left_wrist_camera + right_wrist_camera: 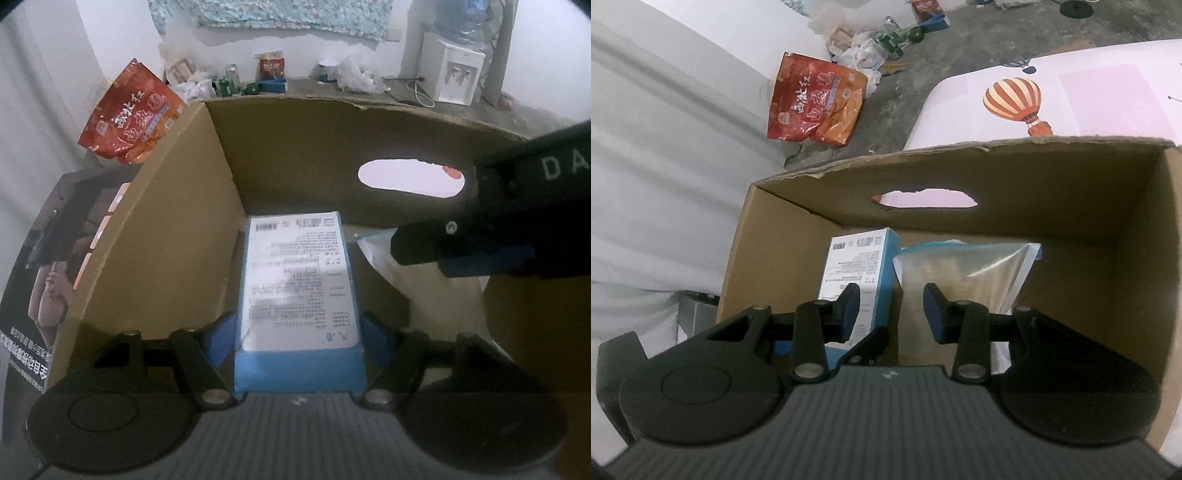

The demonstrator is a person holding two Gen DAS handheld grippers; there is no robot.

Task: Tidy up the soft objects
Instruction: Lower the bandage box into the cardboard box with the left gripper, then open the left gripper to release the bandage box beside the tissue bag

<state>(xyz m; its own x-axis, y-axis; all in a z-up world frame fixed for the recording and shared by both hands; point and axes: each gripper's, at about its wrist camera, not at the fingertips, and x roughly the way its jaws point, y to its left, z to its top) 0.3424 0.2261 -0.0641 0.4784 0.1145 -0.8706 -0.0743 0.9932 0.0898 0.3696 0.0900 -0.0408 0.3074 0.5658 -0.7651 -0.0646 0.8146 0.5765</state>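
An open cardboard carton (295, 147) (1071, 184) with a hand-hole holds a blue box (299, 273) (857, 262) with a white printed label, lying flat at its left side. Beside it on the right lies a clear zip bag (964, 273) (376, 251). My left gripper (299, 332) reaches into the carton with its blue pads on either side of the box's near end, a sliver apart from it, and the box rests on the carton floor. My right gripper (892, 314) (417, 247) hovers over the bag's left edge, jaws partly apart and gripping nothing.
A red snack bag (129, 114) (816, 99) leans by the white wall left of the carton. The carton stands on a pink-white surface with a balloon print (1089, 92). Bottles and litter (229, 81) and a water dispenser (454, 74) stand on the concrete floor behind.
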